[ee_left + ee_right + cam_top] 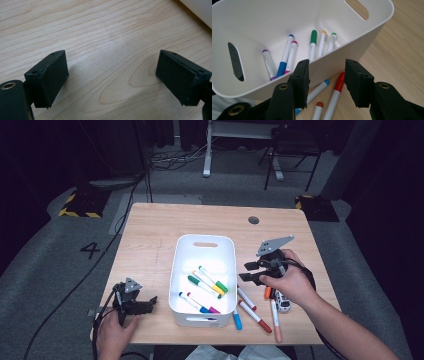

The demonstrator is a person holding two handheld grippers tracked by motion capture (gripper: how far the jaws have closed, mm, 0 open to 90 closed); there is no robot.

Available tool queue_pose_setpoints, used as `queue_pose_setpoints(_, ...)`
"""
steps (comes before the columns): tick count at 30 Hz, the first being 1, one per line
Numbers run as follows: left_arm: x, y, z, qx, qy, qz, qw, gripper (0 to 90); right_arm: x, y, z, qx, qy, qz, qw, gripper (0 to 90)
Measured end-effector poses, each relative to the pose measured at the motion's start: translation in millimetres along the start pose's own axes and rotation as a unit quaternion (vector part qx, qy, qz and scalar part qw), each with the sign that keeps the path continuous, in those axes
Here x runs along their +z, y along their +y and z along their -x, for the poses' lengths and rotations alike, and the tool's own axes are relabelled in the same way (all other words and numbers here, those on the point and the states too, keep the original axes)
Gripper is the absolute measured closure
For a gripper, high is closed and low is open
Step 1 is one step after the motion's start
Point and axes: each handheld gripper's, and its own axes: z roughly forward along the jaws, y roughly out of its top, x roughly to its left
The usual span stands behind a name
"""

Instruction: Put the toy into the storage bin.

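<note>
A white bin [205,238] stands mid-table and holds several markers [207,285] with green, yellow, blue, pink and purple caps. More markers [254,315] lie on the wood just right of the bin's near corner. My right gripper [247,272] hovers beside the bin's right wall, open and holding nothing. In the right gripper view the gripper [327,80] looks over the bin's rim [362,37] at a green-capped marker [313,40], with a red-capped marker [339,82] on the table below. My left gripper [150,304] rests at the table's near left, open [112,77] over bare wood.
A small white toy-like object [283,302] and an orange piece [268,292] lie under the person's right hand. A round cable hole [254,220] sits near the table's far edge. The bin's corner [200,10] shows in the left gripper view.
</note>
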Motion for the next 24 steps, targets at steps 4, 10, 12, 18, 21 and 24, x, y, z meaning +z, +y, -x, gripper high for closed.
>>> queue_pose_setpoints(4,0.1,0.0,0.2,-0.002,-0.002,0.0,1.0,11.1,2.7,-12.9,6.6,0.017,-0.003,-0.012,0.9998,58.0)
queue_pose_setpoints(10,0.1,0.0,0.1,-0.002,-0.002,0.0,1.0,11.1,17.6,-28.1,11.6,0.03,-0.003,-0.03,0.9991,60.2)
queue_pose_setpoints(12,0.1,0.0,0.2,-0.002,-0.002,0.0,1.0,11.1,29.8,-36.7,13.7,0.037,-0.006,-0.044,0.9983,60.7)
queue_pose_setpoints(18,0.1,0.0,0.2,-0.002,-0.002,0.0,1.0,11.1,46.0,-47.3,21.1,0.036,-0.003,-0.054,0.9979,62.0)
queue_pose_setpoints(21,0.1,0.0,0.2,-0.002,-0.002,0.0,1.0,11.1,52.5,-51.8,23.6,0.042,-0.009,-0.067,0.9968,62.2)
queue_pose_setpoints(24,0.1,0.0,0.2,-0.002,-0.002,-0.001,1.0,11.1,60.7,-57.4,25.3,0.045,-0.007,-0.076,0.9961,62.6)
